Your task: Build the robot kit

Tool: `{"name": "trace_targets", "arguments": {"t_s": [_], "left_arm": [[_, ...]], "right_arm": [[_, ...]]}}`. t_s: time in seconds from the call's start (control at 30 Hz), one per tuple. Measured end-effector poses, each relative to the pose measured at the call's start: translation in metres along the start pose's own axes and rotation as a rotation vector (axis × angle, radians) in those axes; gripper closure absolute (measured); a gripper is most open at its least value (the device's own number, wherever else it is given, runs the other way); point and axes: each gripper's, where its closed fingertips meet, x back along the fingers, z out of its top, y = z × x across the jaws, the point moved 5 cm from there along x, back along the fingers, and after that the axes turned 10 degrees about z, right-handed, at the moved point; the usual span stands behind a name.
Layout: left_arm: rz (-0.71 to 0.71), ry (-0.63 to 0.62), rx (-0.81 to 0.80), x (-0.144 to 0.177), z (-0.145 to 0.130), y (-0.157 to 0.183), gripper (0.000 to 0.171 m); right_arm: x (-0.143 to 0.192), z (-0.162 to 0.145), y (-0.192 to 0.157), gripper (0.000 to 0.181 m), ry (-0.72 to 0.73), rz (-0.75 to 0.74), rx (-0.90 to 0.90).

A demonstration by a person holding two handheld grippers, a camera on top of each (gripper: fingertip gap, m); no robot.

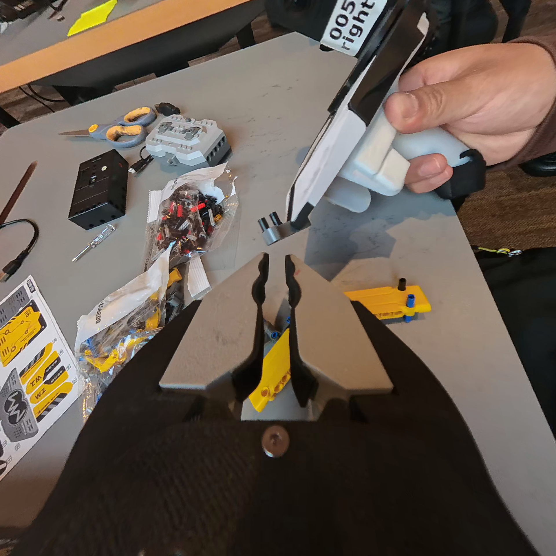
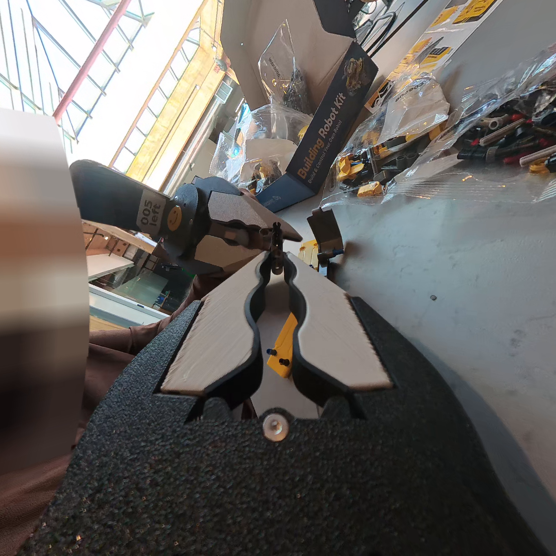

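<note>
In the left wrist view my right gripper (image 1: 296, 224), held by a hand (image 1: 469, 111), is shut on a small grey piece (image 1: 275, 233) with two black pins, just above the table (image 1: 301, 90). In the right wrist view this piece (image 2: 275, 251) shows edge-on between the right gripper's (image 2: 275, 259) tips. My left gripper (image 1: 276, 258) stands just below that piece, its tips a narrow gap apart and empty. It also shows in the right wrist view (image 2: 296, 237). A yellow and grey assembly (image 1: 273, 367) with blue pins lies on the table under its fingers.
A yellow beam (image 1: 388, 301) with black and blue pins lies near the table's right edge. Bags of small parts (image 1: 189, 210), a grey block (image 1: 186, 141), a black box (image 1: 99, 189), scissors (image 1: 123, 126), a screwdriver (image 1: 93, 242) and a sticker sheet (image 1: 27, 370) lie to the left. A kit box (image 2: 328, 129) stands behind. My left and right fingertips are right by each other. The grey block (image 1: 186, 141) is about 20 cm from both grippers' fingertips.
</note>
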Motion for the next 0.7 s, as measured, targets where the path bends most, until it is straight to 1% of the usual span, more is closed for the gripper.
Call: {"name": "trace_targets", "arguments": {"t_s": [0.23,0.33,0.53,0.7], "left_arm": [[-0.009,0.017,-0.018,0.001,0.002,0.003,0.167],[0.035,0.019,-0.032,0.001,0.002,-0.001,0.163],[0.007,0.085,0.028,0.007,0.01,-0.004,0.163],[0.013,0.088,0.032,0.006,0.011,-0.002,0.162]], "right_arm": [[0.001,0.0,0.0,0.174,0.001,0.002,-0.007],[0.001,0.0,0.001,0.174,0.0,0.003,-0.015],[0.0,0.0,0.002,0.174,0.0,-0.01,-0.013],[-0.001,-0.002,0.002,0.174,0.0,-0.021,-0.009]]}}
